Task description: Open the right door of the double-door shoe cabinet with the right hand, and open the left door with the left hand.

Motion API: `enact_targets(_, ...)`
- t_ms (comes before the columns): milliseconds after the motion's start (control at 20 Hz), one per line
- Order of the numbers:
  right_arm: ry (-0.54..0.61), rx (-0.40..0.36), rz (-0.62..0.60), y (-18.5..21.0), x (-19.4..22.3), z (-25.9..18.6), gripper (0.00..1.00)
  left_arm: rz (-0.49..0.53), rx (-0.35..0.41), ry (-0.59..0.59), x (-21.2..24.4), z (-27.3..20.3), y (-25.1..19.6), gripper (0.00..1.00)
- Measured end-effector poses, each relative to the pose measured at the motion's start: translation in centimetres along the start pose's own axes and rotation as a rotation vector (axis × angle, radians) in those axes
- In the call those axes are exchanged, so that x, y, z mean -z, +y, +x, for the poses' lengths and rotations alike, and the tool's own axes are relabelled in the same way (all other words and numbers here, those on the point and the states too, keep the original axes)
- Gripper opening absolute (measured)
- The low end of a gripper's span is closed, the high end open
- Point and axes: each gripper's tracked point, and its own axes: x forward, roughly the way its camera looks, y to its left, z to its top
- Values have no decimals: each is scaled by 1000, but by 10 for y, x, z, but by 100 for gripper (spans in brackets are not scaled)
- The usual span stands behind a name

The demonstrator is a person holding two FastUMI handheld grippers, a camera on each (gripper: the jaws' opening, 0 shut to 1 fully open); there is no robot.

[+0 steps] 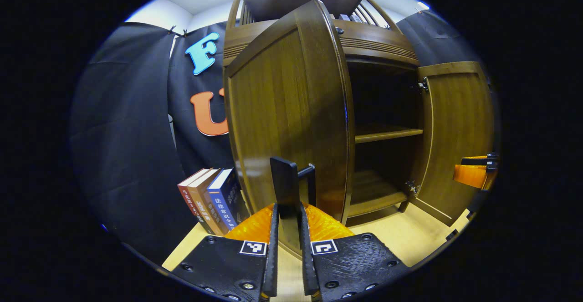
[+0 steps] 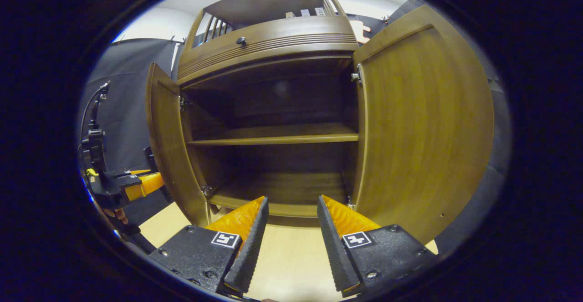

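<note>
The dark wooden shoe cabinet (image 2: 268, 38) stands with both doors swung out. In the left gripper view, the left door (image 1: 287, 110) stands partly open in front of me. Its black handle (image 1: 283, 181) sits between the fingers of my left gripper (image 1: 288, 208), which is shut on it. The right door (image 1: 455, 129) is wide open, with the right gripper (image 1: 476, 172) off beside its outer edge. In the right gripper view, my right gripper (image 2: 291, 220) is open and holds nothing. It faces the cabinet's inside between the left door (image 2: 166, 147) and right door (image 2: 419, 124). The left gripper (image 2: 132, 183) is at the left door.
A bare middle shelf (image 2: 273, 134) and bottom board (image 2: 282, 188) show inside the cabinet. Three books (image 1: 212, 202) lean on the floor left of the cabinet. The floor (image 2: 291, 261) is light wood. Black cloth hangs behind and to the sides.
</note>
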Motion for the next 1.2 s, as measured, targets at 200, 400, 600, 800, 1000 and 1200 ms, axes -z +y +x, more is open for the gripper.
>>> enact_targets(200, 8, -37, -17, 16, 0, 5, 70, -27, -50, -5, 5, -11, 23, 18)
enact_targets(400, 13, -64, -35, 34, 1, 8, 70, -87, -98, -7, 9, -21, 49, 18)
enact_targets(600, 12, -97, -42, 51, 1, 12, 70, -120, -122, -46, 4, -32, 70, 18)
enact_targets(800, 13, -107, -52, 64, 2, 14, 69, -159, -134, -43, 8, -34, 88, 13)
enact_targets(1000, 16, -104, -60, 74, 2, 15, 70, -163, -125, -27, 13, -40, 110, 13)
enact_targets(1200, 9, -88, -67, 82, -1, 17, 69, -155, -107, -24, 14, -42, 128, 14)
